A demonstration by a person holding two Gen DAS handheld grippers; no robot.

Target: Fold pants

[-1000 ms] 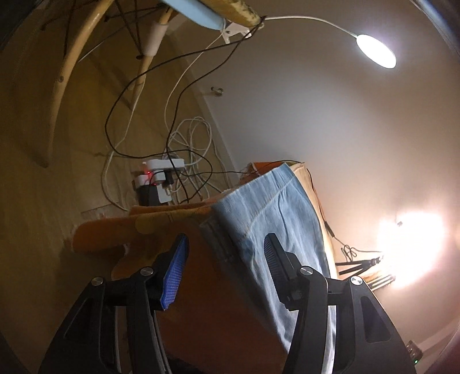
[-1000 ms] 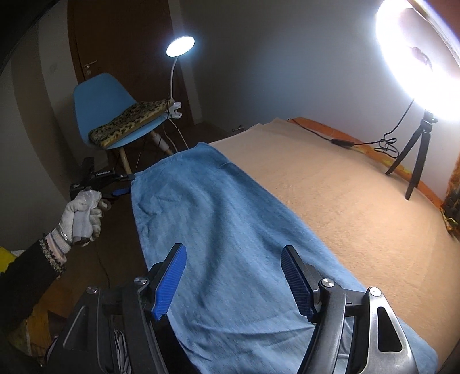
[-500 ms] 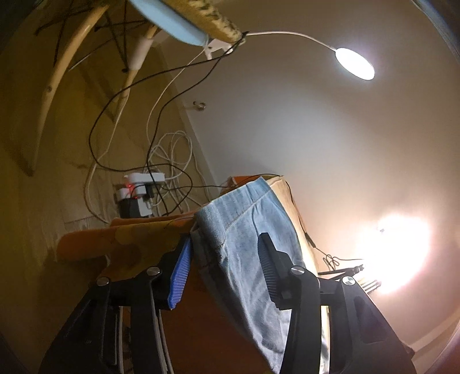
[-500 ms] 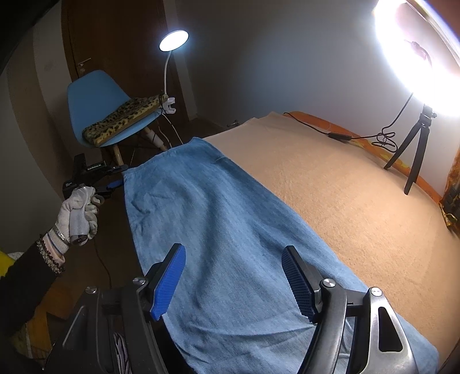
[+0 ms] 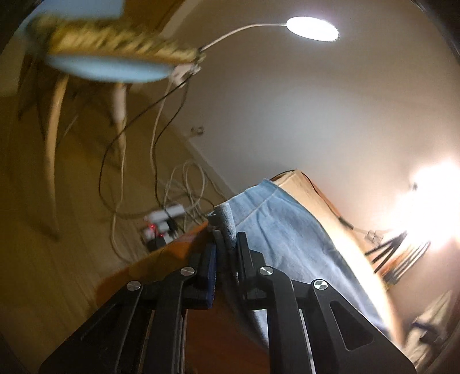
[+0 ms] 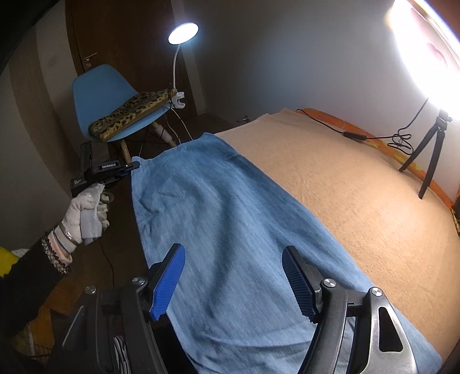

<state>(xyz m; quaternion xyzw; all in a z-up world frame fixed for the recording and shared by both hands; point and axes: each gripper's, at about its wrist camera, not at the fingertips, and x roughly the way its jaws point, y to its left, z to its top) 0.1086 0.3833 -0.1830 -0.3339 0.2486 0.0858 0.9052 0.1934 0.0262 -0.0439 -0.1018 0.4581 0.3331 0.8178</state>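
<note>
Left wrist view: we see a beige wall, a lit gooseneck lamp [image 5: 312, 28] at top, a blurred chair [image 5: 109, 67] upper left, and cables with a power strip [image 5: 164, 220] on the floor mid-frame. The pants [image 5: 290, 238] run from centre toward lower right along the bed edge. Our left gripper [image 5: 225, 250] is closing, jaws nearly together, with a bunched corner of the denim pinched between them. Right wrist view: we see a bed with a tan blanket [image 6: 345, 184], a blue chair [image 6: 106, 97] with a leopard cushion [image 6: 132, 112] upper left, and a tripod [image 6: 431, 149] at right. The pants [image 6: 230, 230] lie flat down the frame's middle. Our right gripper [image 6: 233, 279] hovers over them, jaws wide, gripping nothing. At left, a gloved hand [image 6: 86, 213] holds the left gripper [image 6: 133, 164] on the pants' far-left corner.
</note>
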